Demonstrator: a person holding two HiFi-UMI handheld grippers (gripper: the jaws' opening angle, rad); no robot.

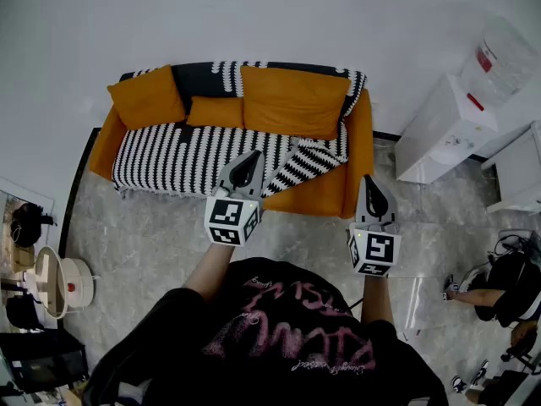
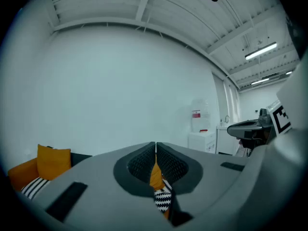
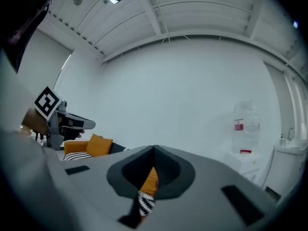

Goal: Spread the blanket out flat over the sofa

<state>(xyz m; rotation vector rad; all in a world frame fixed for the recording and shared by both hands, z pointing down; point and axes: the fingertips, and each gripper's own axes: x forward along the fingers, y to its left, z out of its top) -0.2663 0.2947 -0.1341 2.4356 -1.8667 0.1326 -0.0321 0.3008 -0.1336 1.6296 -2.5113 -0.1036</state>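
Note:
An orange sofa (image 1: 359, 134) stands against the white wall in the head view. A black-and-white striped blanket (image 1: 177, 159) covers its seat and part of its back, under three orange cushions (image 1: 292, 100). The blanket's right front corner (image 1: 308, 161) lies folded back, leaving the seat's right end bare. My left gripper (image 1: 247, 169) hovers shut in front of the sofa's middle, holding nothing. My right gripper (image 1: 374, 194) is shut and empty beside the sofa's right arm. In the left gripper view the jaws (image 2: 155, 147) meet, with a bit of blanket (image 2: 162, 198) seen below them.
A white cabinet (image 1: 439, 129) and a water dispenser (image 1: 507, 53) stand right of the sofa. A seated person (image 1: 499, 286) is at the right edge. A small table with objects (image 1: 59, 282) stands at the left edge. Grey marble floor (image 1: 144, 227) lies before the sofa.

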